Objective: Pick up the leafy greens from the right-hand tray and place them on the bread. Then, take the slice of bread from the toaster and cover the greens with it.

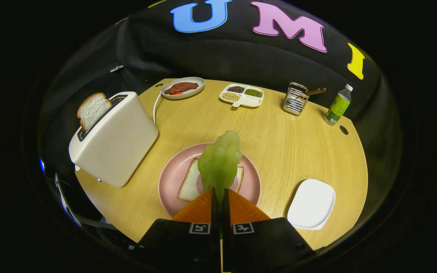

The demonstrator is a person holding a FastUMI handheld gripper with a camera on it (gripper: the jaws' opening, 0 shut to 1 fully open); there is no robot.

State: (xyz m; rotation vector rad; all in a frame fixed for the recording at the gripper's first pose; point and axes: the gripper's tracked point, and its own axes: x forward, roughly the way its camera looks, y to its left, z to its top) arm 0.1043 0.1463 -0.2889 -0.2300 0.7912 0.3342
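Gripper (219,194) squeezed tight on the stem end of the leafy greens (219,161), both fingers pressing on it with almost no gap between them. Green leaf sticking up and forward from the fingertips, held over the pink plate (169,178). Slice of bread (189,185) lying flat on that plate, just under the leaf and partly hidden by it. Hard to tell whether leaf and bread touch.

White toaster (114,142) standing on the wooden table (290,148), left of the plate. Second slice of bread (92,109) poking up out of the toaster slot. White cord (154,108) running from behind the toaster toward the far side.

White tray (311,204) lying right of the plate, near the fingers.

Far beyond, along the back of the table: an oval dish (199,82) with a brown piece of meat (181,88), a split dish (254,101) with beans and seeds in three of its parts, a shiny metal rack (295,99) with a wooden handle, and a green bottle (338,105) with a white cap.
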